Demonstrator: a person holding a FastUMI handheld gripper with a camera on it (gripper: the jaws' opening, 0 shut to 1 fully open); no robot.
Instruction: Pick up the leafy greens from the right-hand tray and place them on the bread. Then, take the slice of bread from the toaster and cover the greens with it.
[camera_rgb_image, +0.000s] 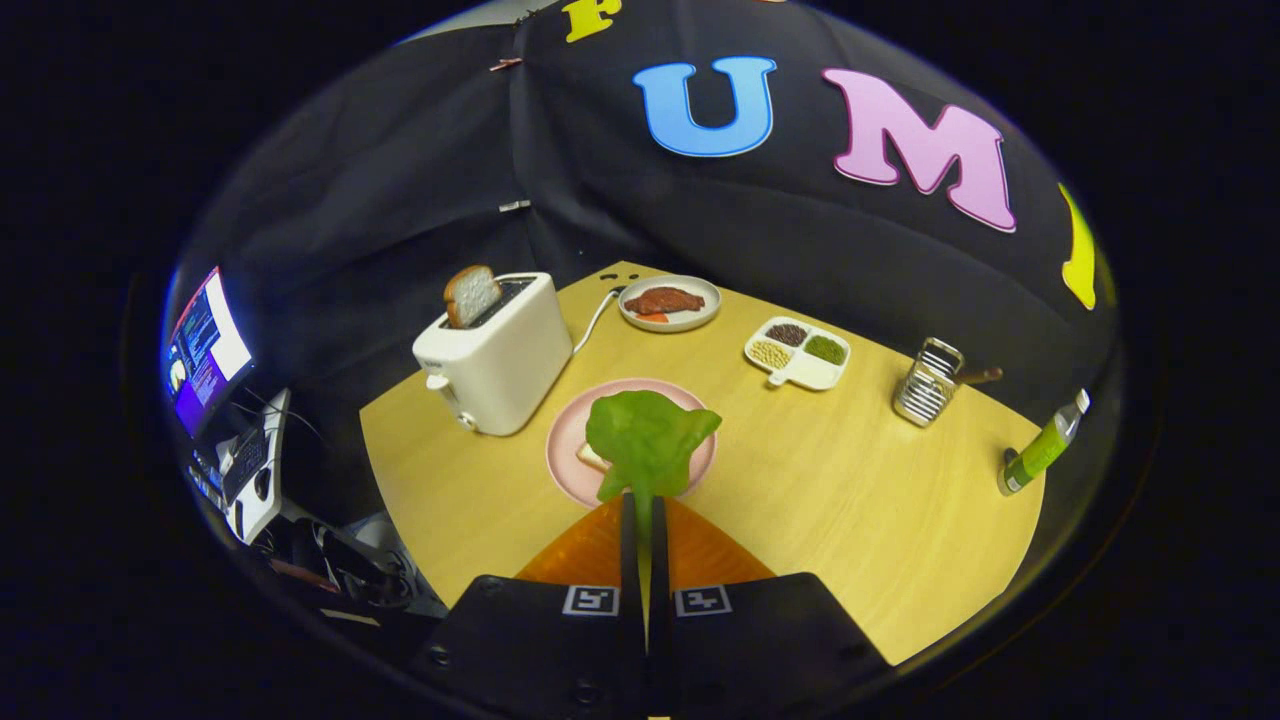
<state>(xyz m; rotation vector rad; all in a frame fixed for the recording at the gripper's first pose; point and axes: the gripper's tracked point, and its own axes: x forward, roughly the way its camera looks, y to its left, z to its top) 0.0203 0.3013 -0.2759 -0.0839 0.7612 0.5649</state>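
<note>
My gripper (644, 502) is shut on the stem end of a green leafy piece (645, 432), which hangs just ahead of the fingers over the pink plate (566, 440). Under the leaf, a corner of a bread slice (591, 458) peeks out on that plate. To the left of the plate stands a white toaster (495, 355) with a brown-crusted bread slice (471, 295) sticking up from its slot. I cannot tell whether the leaf touches the bread on the plate.
Beyond the pink plate, a grey plate (669, 303) holds a reddish piece of meat. Right of it sits a white divided dish (798, 354) of beans, then a metal rack (927, 383) and a green bottle (1042, 447). A monitor (205, 350) stands off the table's left.
</note>
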